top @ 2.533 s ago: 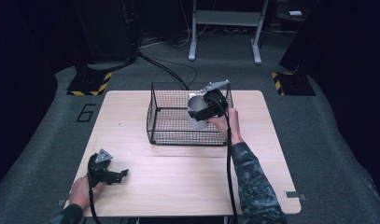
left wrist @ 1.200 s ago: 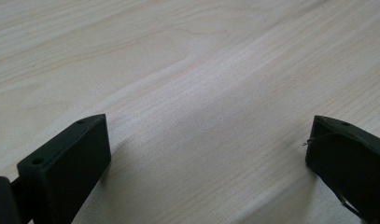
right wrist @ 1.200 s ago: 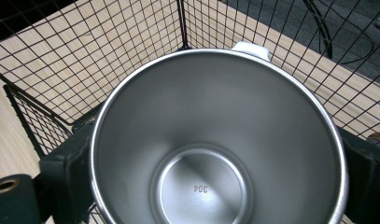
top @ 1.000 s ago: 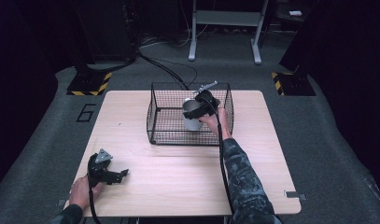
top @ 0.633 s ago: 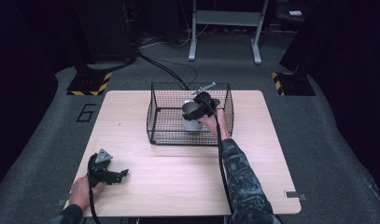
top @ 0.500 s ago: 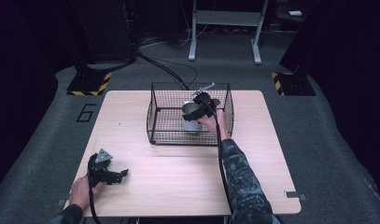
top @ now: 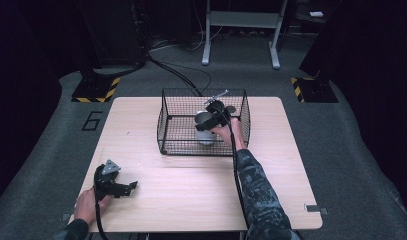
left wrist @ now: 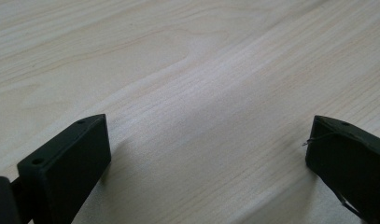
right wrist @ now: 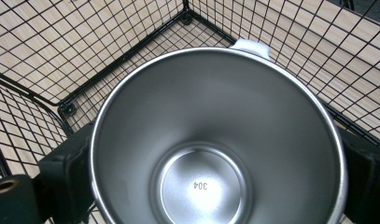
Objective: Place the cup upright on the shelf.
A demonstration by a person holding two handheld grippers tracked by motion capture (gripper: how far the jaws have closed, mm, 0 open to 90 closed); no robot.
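Observation:
A steel cup (right wrist: 215,154) with a white outside and a white handle stub stands upright inside the black wire basket (top: 171,120). My right gripper (top: 211,120) is shut on the cup (top: 205,131), one jaw on each side of its rim, down inside the basket's right half. The cup's inside is empty, stamped 304 at the bottom. My left gripper (top: 128,187) rests on the wooden table (top: 191,190) near its front left corner. In the left gripper view its jaws stand wide apart over bare wood, and the left gripper (left wrist: 206,149) holds nothing.
The wire basket (right wrist: 85,65) sits at the back middle of the table, its walls close around the cup. Dark floor, a cable (top: 176,75) and a metal stand (top: 241,25) lie beyond the table's far edge.
My right gripper has carried the cup from above the basket's right rim down and leftward into the basket. The left gripper has not moved.

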